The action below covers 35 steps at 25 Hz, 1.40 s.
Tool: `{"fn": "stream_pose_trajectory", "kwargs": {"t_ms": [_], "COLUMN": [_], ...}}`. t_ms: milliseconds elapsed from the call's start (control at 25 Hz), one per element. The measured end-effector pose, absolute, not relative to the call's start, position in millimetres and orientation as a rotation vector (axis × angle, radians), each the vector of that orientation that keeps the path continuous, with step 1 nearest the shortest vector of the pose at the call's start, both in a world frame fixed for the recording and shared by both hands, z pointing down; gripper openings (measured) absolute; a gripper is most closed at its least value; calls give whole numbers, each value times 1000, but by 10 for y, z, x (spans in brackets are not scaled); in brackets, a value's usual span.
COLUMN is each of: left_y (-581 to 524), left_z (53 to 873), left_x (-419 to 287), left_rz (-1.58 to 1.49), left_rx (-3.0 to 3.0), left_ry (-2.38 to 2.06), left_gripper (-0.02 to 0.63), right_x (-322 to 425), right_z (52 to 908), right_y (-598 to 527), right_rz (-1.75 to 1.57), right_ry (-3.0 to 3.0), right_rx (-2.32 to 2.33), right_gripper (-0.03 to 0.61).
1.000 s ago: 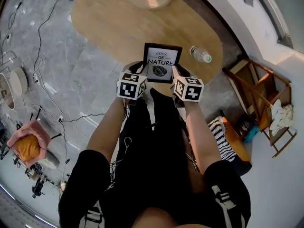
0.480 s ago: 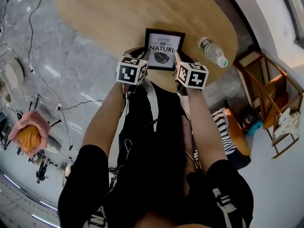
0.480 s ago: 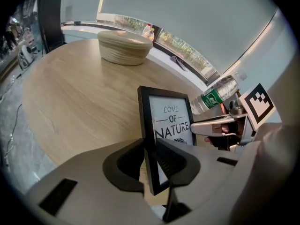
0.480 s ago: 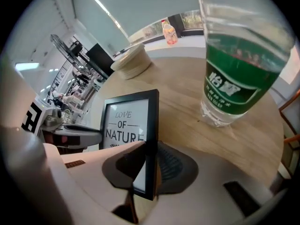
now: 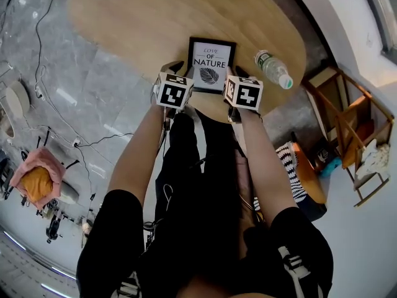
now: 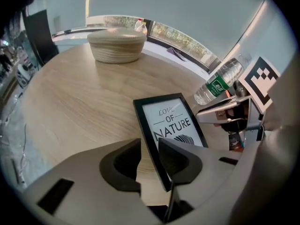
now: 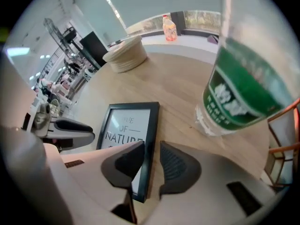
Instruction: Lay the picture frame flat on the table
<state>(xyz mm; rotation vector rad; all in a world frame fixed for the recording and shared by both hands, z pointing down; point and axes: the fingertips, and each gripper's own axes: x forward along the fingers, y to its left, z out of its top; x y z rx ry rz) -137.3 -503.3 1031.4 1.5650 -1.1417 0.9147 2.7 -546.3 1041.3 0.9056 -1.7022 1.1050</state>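
Left of centre in the head view: left gripper (image 5: 178, 70), jaws slightly parted, straddling the left rail of the picture frame (image 5: 211, 66) without pinching it, a sliver of table (image 5: 136, 23) showing in the gap. Centre: frame lying flat near the table's near edge, black border, print reading "LOVE OF NATURE" above a leaf. Right of it: right gripper (image 5: 231, 74), likewise loosened astride the right rail. Further right: plastic bottle (image 5: 272, 69) on its side, green label unreadable.
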Motion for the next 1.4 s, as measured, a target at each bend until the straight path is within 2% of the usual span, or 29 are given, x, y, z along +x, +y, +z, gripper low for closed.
{"fn": "stream_pose_trajectory", "kwargs": {"t_ms": [200,400,560,600,680,840,1080,1240,1400], "left_y": [-4986,-4900,-4642,-4536,-4332,-4038,-3549,-3451,-3351], "left_z": [9657,8518,7421,7136,6552,5420,3805,3050,2615], "left_x": [-1553,-1724,-1837,-1861,-1903,-2100,-2398,-2548,-2629], "left_rz": [911,750,695,695,677,576,411,308,239], "left_rx": [1602,1629,1697,1719,1775,1855,1952,1995,2015], "left_ry": [-1237,-1387,-1525,-1559,-1628,-1789,-2007,-2156,-2259], "left_gripper": [117,101,88,56,34,28,28,28,28], "right_x": [-34,-261,-421,-446,-495,-647,-725,-666,-504], "right_z": [9730,8617,7450,7143,6528,5280,3503,2784,2425], "right_y": [-5508,-5421,-5143,-5043,-4870,-4704,-4282,-4240,-4207], "right_rz": [1004,904,900,903,873,640,271,64,35], "right_ry": [-1769,-1928,-2086,-2127,-2213,-2418,-2626,-2690,-2740], "right_rx": [947,1012,1091,1109,1141,1208,1361,1453,1552], "right_gripper": [110,107,67,57,42,12,12,12,14]}}
